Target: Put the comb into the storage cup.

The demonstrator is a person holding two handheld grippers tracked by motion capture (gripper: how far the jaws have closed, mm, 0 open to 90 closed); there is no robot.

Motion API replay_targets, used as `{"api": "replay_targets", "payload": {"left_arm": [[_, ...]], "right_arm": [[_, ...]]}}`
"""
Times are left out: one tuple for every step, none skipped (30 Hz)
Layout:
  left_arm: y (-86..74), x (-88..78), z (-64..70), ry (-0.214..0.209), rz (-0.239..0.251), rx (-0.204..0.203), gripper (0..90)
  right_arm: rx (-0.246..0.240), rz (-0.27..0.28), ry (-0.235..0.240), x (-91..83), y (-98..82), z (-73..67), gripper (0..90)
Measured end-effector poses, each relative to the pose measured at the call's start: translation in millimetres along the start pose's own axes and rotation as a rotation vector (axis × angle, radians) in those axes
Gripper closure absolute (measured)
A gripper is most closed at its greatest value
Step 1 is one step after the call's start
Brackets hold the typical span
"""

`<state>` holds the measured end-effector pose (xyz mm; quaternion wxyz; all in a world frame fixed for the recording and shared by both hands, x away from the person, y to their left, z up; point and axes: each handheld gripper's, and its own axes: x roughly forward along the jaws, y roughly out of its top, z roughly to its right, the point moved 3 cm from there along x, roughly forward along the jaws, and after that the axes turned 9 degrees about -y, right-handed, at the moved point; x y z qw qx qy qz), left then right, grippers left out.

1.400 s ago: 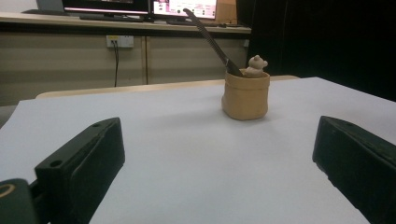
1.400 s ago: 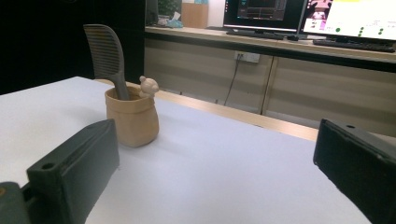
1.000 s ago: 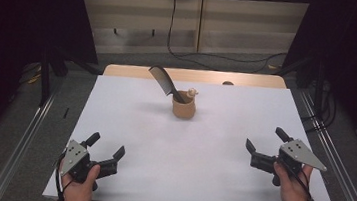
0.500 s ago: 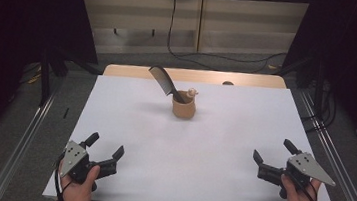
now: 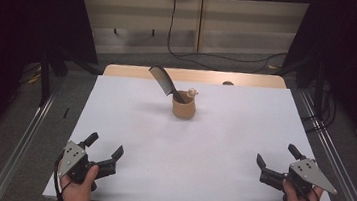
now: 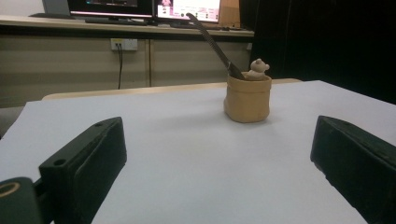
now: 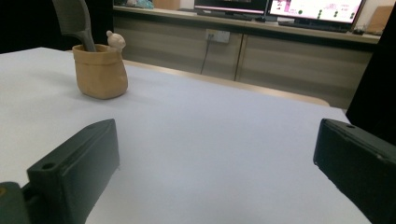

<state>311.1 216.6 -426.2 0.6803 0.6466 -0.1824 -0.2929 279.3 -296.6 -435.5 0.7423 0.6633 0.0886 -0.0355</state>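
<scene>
Both claws [image 5: 106, 149] [image 5: 277, 159] gape empty, and the comb's [image 5: 161, 80] lower end hides, seemingly, inside the cup [image 5: 184, 107].

Comb [image 7: 74, 21] top cut off; lower end hidden in pot [image 7: 100, 70]

white table [image 5: 221, 150], lit monitors [image 7: 280, 8] — wall socket [image 6: 123, 44]

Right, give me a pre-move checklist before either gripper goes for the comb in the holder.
1. Left gripper open and empty: ok.
2. Right gripper open and empty: ok.
3. Tan holder upright on the white table: ok.
4. Black comb stands in the holder, leaning, its toothed end free to grasp: ok.
5. Path from each gripper to the holder unobstructed: ok.
6. Holder's weight against tipping: cannot tell.
</scene>
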Motion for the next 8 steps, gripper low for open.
{"api": "replay_targets", "payload": {"left_arm": [[0.1, 0.4, -0.1, -0.002, -0.004, 0.004, 3.3], [0.2, 0.9, -0.2, 0.000, -0.004, 0.003, 3.3], [0.2, 1.1, -0.3, -0.003, -0.004, 0.002, 3.2], [0.2, 1.3, -0.3, -0.003, -0.004, 0.002, 3.0], [0.0, 1.3, -0.3, -0.002, -0.004, 0.002, 3.0], [0.0, 1.2, -0.6, -0.003, -0.004, 0.002, 3.0], [0.0, 1.4, -1.2, -0.003, -0.005, 0.002, 3.0], [0.0, 1.7, -1.5, -0.001, -0.002, -0.004, 3.0]], "right_arm": [[0.004, -0.010, -0.001, 0.8, -1.4, -0.2, 0.0], [0.011, -0.016, 0.005, 2.0, -2.7, -0.5, 0.0], [0.017, -0.022, 0.006, 2.9, -3.5, -0.5, 0.0], [0.019, -0.023, 0.002, 3.7, -3.7, -0.5, 0.0], [0.020, -0.023, 0.004, 4.2, -3.4, -0.6, 0.0], [0.024, -0.018, 0.009, 4.4, -3.0, -0.4, 0.0], [0.028, -0.014, 0.008, 5.0, -2.8, -0.4, 0.0], [0.028, -0.015, 0.007, 5.6, -2.9, -0.4, 0.0]]}}
